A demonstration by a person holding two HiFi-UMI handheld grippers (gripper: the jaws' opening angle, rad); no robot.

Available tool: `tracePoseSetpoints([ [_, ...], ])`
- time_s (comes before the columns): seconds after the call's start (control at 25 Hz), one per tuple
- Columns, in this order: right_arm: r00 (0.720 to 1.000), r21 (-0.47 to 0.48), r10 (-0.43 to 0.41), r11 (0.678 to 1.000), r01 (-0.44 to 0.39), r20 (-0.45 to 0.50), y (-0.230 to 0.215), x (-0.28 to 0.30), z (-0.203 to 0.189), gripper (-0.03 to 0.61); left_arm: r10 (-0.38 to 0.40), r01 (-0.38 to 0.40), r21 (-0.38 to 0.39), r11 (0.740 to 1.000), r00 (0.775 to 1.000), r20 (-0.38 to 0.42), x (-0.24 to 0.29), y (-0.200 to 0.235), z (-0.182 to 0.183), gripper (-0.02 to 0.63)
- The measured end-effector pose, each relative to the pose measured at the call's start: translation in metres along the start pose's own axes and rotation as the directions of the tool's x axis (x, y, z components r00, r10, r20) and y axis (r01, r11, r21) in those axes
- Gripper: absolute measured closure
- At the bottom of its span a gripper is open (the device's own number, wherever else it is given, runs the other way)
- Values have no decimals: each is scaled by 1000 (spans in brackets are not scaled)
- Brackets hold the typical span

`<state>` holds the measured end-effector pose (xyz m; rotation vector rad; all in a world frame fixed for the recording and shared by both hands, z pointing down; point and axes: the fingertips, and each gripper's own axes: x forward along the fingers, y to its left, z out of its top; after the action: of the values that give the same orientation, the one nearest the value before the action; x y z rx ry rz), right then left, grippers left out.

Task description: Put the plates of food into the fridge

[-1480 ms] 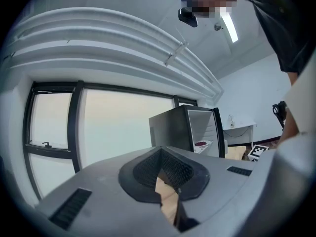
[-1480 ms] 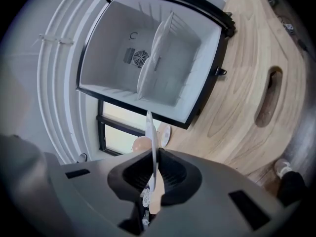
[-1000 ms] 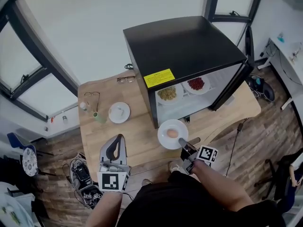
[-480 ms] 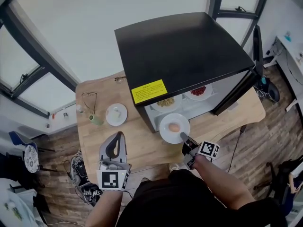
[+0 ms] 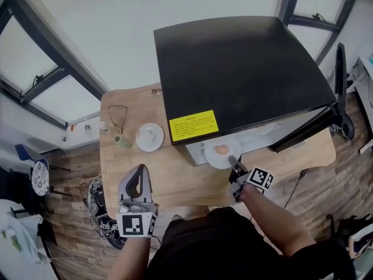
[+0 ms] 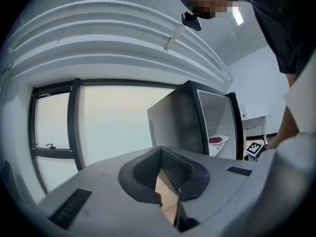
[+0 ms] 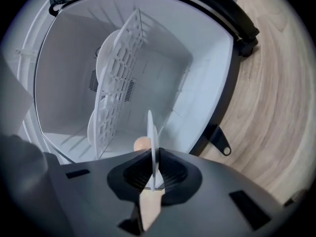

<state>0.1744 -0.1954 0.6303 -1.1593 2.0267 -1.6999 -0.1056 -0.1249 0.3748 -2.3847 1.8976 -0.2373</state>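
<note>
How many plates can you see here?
4. One plate sits on the table; one is gripped in the right claw at the fridge opening; two rest on its shelf. Others may be hidden inside.

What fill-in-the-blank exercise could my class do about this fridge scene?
1. The right gripper holds a ___ at the fridge opening.
2. The fridge door is ___.
3. The sticker on the fridge is ___.
4. The left gripper holds ___.
Missing words: plate; open; yellow; nothing.
</note>
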Motion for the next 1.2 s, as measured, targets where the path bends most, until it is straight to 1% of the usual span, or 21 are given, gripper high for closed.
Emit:
tracePoseSetpoints([
  [0.28, 999, -14, -34, 999, 34, -18, -8, 31, 15, 538, 80, -81, -10, 997, 995, -54, -10, 23, -14, 609],
  [0.48, 998, -40, -52, 998, 51, -42, -9, 52, 23, 538, 117, -119, -23, 993, 990, -76, -13, 32, -22, 609],
  [0.6, 995, -59, -81, 995, 78, -55, -9, 62, 23, 538, 137, -140, -30, 990, 986, -90, -18, 40, -30, 609],
  [0.68, 991, -102, -122, 988, 116, -62, -10, 67, 24, 538, 152, -156, -39, 987, 983, -100, -23, 45, -35, 609],
  [0.72, 986, -147, -151, 979, 140, -67, -10, 69, 24, 538, 158, -163, -45, 986, 982, -103, -25, 47, -37, 609],
  [0.76, 980, -206, -185, 964, 167, -73, -10, 70, 25, 538, 163, -169, -49, 984, 981, -105, -27, 48, -39, 609],
  [0.84, 964, -320, -254, 922, 217, -79, -10, 72, 26, 525, 168, -175, -54, 983, 980, -106, -31, 52, -40, 609],
  [0.88, 955, -361, -285, 901, 239, -79, -10, 73, 26, 516, 171, -177, -54, 983, 980, -106, -32, 54, -39, 609],
  [1.0, 926, -459, -373, 835, 304, -65, -13, 73, 27, 474, 177, -182, -50, 982, 979, -101, -36, 60, -36, 609],
  [1.2, 867, -593, -497, 708, 384, -32, -18, 71, 27, 421, 172, -176, -38, 984, 981, -91, -38, 68, -31, 609],
])
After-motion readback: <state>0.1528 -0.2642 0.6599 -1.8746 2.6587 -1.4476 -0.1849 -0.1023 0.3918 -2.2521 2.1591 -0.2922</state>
